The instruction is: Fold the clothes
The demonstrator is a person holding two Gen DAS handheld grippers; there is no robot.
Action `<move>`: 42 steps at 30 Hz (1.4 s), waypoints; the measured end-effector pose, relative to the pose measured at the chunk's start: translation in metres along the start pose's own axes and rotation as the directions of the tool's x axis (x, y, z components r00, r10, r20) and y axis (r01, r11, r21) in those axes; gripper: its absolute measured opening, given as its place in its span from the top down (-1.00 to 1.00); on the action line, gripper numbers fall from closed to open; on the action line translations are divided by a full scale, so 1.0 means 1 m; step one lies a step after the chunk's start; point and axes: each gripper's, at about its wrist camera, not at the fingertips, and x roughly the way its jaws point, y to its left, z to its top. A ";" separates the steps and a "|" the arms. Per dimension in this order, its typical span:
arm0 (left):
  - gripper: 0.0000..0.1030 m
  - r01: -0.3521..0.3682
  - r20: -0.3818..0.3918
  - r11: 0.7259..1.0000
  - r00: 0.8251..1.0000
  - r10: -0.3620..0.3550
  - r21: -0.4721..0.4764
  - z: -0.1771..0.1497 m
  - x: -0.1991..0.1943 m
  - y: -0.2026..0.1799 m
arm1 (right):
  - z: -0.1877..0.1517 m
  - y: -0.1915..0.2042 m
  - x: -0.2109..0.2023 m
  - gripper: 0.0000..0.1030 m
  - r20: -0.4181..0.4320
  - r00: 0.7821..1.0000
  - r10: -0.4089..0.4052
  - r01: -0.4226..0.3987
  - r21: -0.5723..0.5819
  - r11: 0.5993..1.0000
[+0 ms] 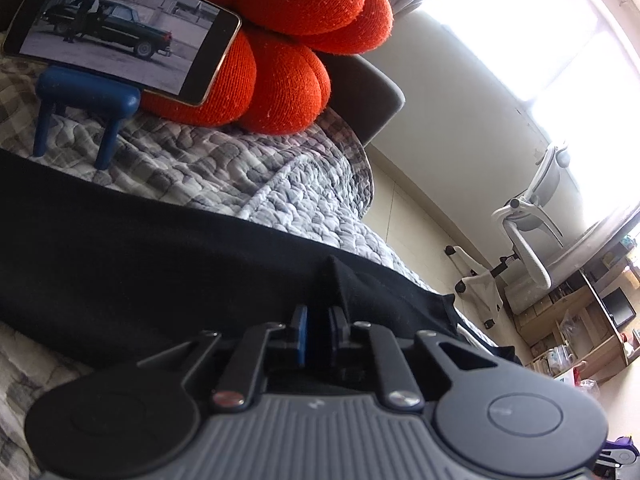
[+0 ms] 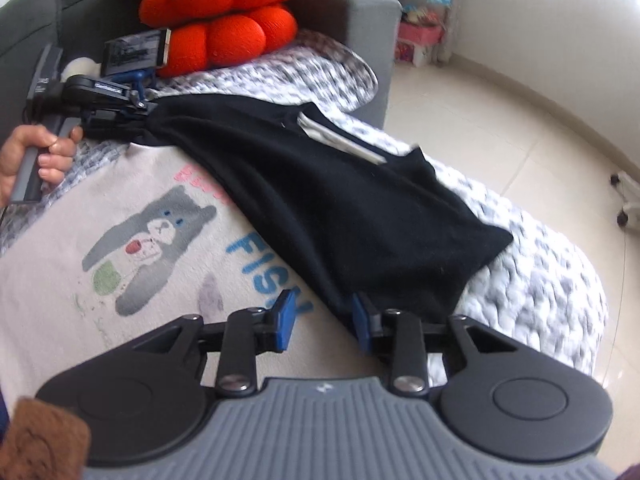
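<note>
Left hand-held gripper (image 1: 318, 334) pinching black garment (image 2: 328, 200), right hand-held gripper (image 2: 324, 322) spread

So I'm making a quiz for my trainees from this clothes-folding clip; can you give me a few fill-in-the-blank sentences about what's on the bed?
1. The left gripper is shut on a corner of the ____ garment.
2. The right gripper has its jaws ____.
3. The blue letters on the pale printed garment read ____.
4. The phone leans against an ____ cushion.

Missing words: black; open; FISH; orange
</note>
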 end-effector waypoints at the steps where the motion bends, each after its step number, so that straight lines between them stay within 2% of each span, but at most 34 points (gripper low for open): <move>1: 0.67 0.000 -0.001 1.000 1.000 0.000 0.001 0.000 0.000 -0.001 | -0.002 -0.002 0.000 0.30 -0.017 1.000 0.008 -0.007 0.008 1.000; 4: 0.43 0.006 -0.001 1.000 1.000 -0.006 0.008 -0.001 -0.001 -0.004 | -0.008 -0.006 -0.009 0.29 -0.018 0.999 0.031 -0.030 0.045 0.999; 9: 0.39 -0.020 0.000 0.998 1.000 0.020 0.056 -0.005 0.000 -0.011 | -0.017 -0.013 -0.030 0.29 0.037 0.997 0.074 -0.079 0.186 0.979; 13: 0.38 -0.029 -0.002 0.998 1.000 0.029 0.054 -0.004 -0.001 -0.012 | -0.021 -0.013 -0.065 0.29 0.175 0.973 0.150 -0.196 0.288 0.937; 14: 0.38 -0.027 -0.004 0.999 1.000 0.027 0.045 -0.003 -0.001 -0.011 | -0.022 -0.013 -0.069 0.29 0.190 0.970 0.150 -0.203 0.299 0.933; 18: 0.37 -0.032 -0.006 0.998 0.999 0.033 0.051 -0.004 0.000 -0.012 | -0.024 -0.014 -0.079 0.06 0.217 0.968 0.123 -0.193 0.337 0.922; 20: 0.30 -0.036 -0.006 0.997 0.999 0.036 0.065 -0.005 -0.001 -0.015 | -0.025 -0.014 -0.083 0.05 0.231 0.967 0.110 -0.189 0.355 0.916; 27: 0.29 -0.061 0.016 0.992 0.998 0.059 0.107 -0.008 0.000 -0.019 | -0.037 -0.020 -0.039 0.04 0.158 0.983 0.095 -0.154 0.416 0.896; 30: 0.29 -0.061 0.015 0.992 0.998 0.060 0.107 -0.008 0.000 -0.019 | -0.036 -0.018 -0.025 0.04 0.142 0.987 0.073 -0.126 0.406 0.905; 33: 0.29 -0.053 0.011 0.995 0.999 0.053 0.088 -0.007 0.000 -0.016 | -0.037 -0.023 -0.016 0.04 0.152 0.988 0.035 -0.100 0.439 0.893; 39: 0.28 -0.063 0.016 0.992 0.998 0.062 0.109 -0.009 0.000 -0.020 | -0.031 -0.017 -0.007 0.04 0.171 0.982 -0.075 0.002 0.391 0.921; 41: 0.37 -0.062 0.024 0.990 0.998 0.059 0.125 -0.010 -0.001 -0.021 | -0.030 -0.015 -0.004 0.04 0.178 0.979 -0.099 0.027 0.369 0.929; 42: 0.48 -0.061 0.028 0.989 0.998 0.058 0.134 -0.010 -0.001 -0.022 | -0.030 -0.014 -0.003 0.04 0.181 0.977 -0.110 0.039 0.359 0.933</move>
